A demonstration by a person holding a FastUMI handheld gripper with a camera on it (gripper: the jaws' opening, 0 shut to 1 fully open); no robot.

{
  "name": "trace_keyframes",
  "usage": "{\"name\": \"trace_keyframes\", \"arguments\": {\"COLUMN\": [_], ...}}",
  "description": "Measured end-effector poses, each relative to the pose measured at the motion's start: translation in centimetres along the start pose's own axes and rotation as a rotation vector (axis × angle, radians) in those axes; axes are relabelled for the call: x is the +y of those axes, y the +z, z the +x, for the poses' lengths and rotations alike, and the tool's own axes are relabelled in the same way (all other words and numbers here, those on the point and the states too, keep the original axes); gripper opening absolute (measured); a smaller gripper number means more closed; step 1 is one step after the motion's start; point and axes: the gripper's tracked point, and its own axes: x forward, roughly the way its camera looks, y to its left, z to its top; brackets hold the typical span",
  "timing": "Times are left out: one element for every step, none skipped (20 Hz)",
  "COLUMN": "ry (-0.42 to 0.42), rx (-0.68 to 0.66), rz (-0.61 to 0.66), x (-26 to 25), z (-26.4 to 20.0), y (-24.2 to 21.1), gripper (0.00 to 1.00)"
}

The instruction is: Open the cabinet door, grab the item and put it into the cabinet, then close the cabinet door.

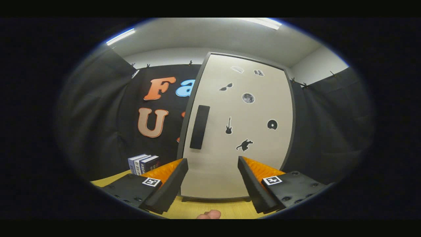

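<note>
Black cloth walls (98, 108) on three sides, white wall (315, 65) above, grey ceiling (210, 34) with strip lights (120, 36) upper left and top right, yellow wood tabletop (204, 209) at bottom.

A cabinet (236, 131) stands upright on the table (197, 209) just ahead of me, its door (243, 154) shut and facing me. The door's handle (199, 127) sits near its left edge, above and beyond my left finger. My gripper (213, 182) is spread wide, nothing between the fingers. A stack of books (144, 164) stands on the table to the cabinet's left. A fingertip (209, 215) shows below, between my fingers.
</note>
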Motion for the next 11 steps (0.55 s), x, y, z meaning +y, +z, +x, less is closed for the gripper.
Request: {"name": "trace_keyframes", "arguments": {"ry": [0.0, -0.001, -0.001, 0.0, 0.002, 0.002, 0.002, 0.001, 0.0, -0.001, -0.001], "rx": [0.0, -0.003, -0.008, -0.012, -0.014, -0.012, -0.009, -0.008, -0.005, -0.001, 0.003], "rz": [0.004, 0.01, 0.014, 0.019, 0.021, 0.021, 0.02, 0.019, 0.019, 0.02, 0.024], "x": [-0.1, -0.2, -0.3, -0.4, -0.4, -0.6, -0.7, -0.8, -1.0, -1.2, -1.3], "z": [-0.8, -1.5, -2.1, -2.8, -3.4, -3.9, -4.3, -4.7, -5.0, -5.2, -5.5], "y": [0.3, 0.7, 1.0, 1.2, 1.3, 1.3, 1.2, 1.2, 1.1, 0.9, 0.8], "gripper": [0.97, 0.97, 0.97, 0.97, 0.97, 0.97, 0.97, 0.97, 0.97, 0.97, 0.97]}}
